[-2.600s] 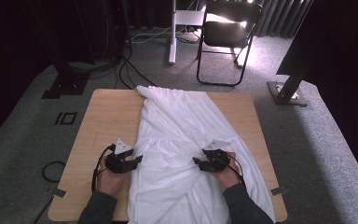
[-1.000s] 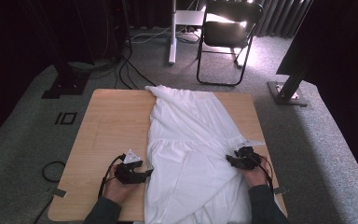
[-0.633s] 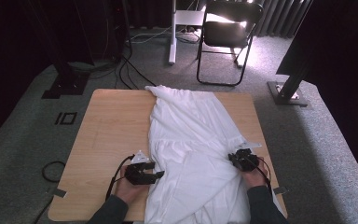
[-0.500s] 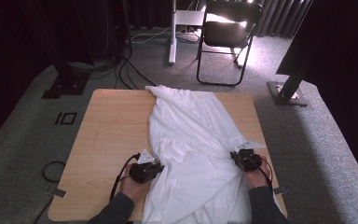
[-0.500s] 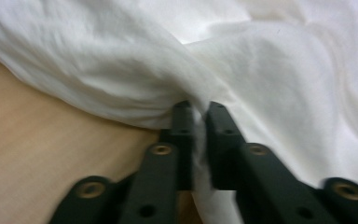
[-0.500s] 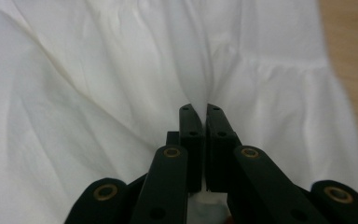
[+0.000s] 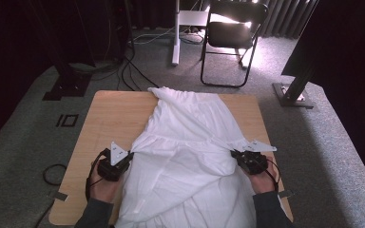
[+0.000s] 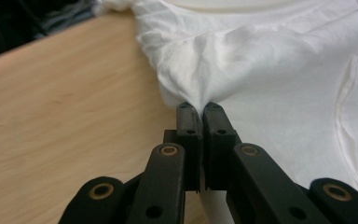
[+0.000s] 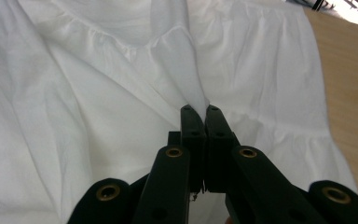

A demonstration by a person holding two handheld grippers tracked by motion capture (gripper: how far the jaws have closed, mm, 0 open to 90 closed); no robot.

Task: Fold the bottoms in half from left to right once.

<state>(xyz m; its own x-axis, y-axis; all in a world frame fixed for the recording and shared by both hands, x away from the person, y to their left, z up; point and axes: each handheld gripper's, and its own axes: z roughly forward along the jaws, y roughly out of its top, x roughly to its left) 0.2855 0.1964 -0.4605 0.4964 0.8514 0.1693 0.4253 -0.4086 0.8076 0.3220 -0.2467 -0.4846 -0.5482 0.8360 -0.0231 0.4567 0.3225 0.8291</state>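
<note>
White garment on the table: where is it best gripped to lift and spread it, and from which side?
Pinch the white garment at its two side edges near the gathered seam, each gripper coming from its own side; left gripper and right gripper already pinch raised folds there.

White garment runs past the bottom edge.

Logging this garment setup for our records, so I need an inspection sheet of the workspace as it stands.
Surface: wooden table, bare at left.
Job's things: white garment spread lengthwise, wrinkled, hanging over the near edge.
Clutter: nothing seen.
Grippers: left gripper and right gripper each shut on a pinch of garment at opposite side edges.
Cables: black cable trails from the left gripper; more cables on the floor.
Surroundings: grey carpet, folding chair behind the table.
</note>
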